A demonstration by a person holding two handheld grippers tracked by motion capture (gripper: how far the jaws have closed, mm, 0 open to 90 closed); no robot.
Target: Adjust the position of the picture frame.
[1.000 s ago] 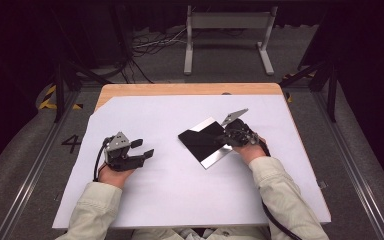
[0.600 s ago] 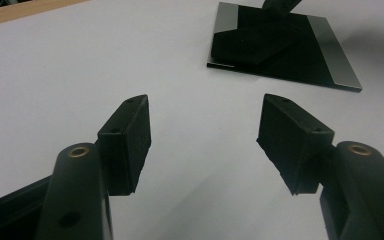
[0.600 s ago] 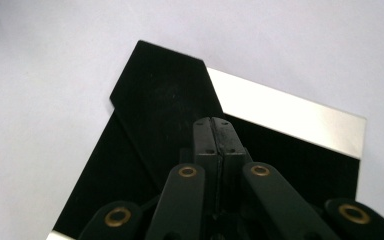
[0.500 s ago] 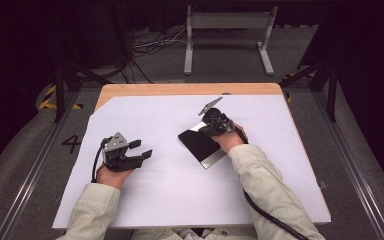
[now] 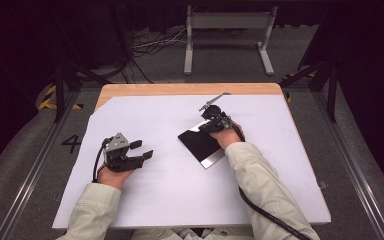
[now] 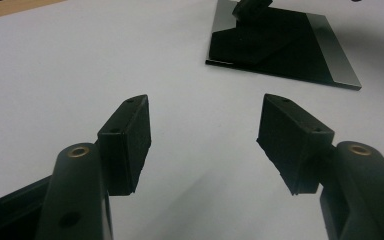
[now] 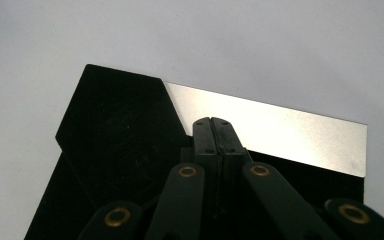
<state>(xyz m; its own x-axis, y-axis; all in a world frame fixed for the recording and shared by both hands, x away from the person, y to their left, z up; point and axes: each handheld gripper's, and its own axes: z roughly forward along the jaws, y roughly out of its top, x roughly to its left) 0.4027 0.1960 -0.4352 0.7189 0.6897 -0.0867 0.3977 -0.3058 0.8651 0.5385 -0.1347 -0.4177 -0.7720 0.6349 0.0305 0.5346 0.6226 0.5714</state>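
Your right gripper has its fingers pressed together with nothing between them, tips resting over the black panel that lies flat on the white table, right of its middle. The panel looks thin, stiff and glossy, with a bright mirror-like strip along one edge; expect it to be light but slippery, and hard to lift from above since it sits flush on the table. It may be glass or polished metal, though the pictures don't settle which, so treat it as fragile. Take it by an edge, one finger under and one over. Your left gripper waits well apart to the left, fingers spread wide and empty.
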